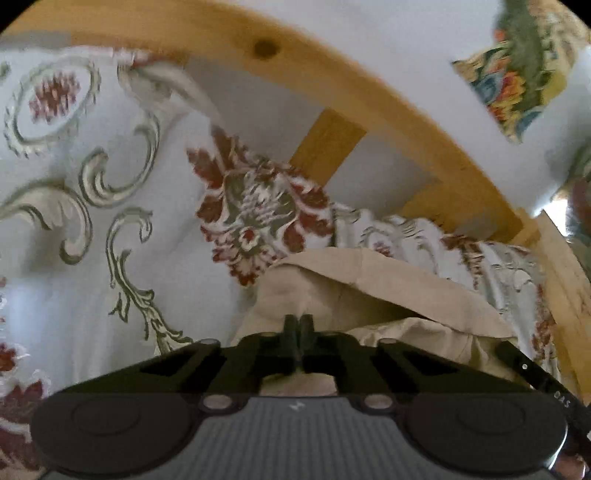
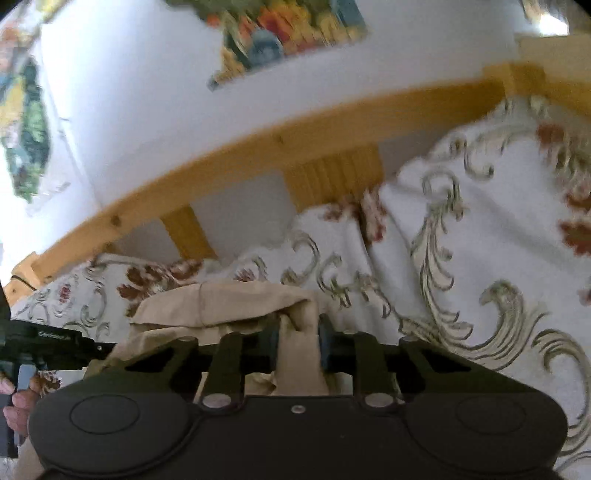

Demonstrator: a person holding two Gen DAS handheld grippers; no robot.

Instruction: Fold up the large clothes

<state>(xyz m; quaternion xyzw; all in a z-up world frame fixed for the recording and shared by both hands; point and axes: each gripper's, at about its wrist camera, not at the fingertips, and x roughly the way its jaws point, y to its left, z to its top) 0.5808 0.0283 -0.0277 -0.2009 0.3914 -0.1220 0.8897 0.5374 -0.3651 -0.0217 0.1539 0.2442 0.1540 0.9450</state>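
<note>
A beige garment (image 1: 369, 291) lies bunched on a white bedspread with a red and green floral pattern (image 1: 110, 221). My left gripper (image 1: 298, 325) is shut on a fold of the beige garment, fingers pressed together. In the right wrist view the same garment (image 2: 221, 299) lies on the bedspread (image 2: 480, 240). My right gripper (image 2: 300, 332) holds a thick bunch of the beige cloth between its fingers, which stand a little apart around it. The left gripper's body (image 2: 44, 343) shows at the left edge of the right wrist view.
A wooden bed rail with slats (image 1: 369, 96) runs behind the bedspread, against a white wall (image 2: 147, 92). Colourful floral pictures hang on the wall (image 2: 288, 33). The right gripper's arm (image 1: 535, 376) shows at the right edge of the left wrist view.
</note>
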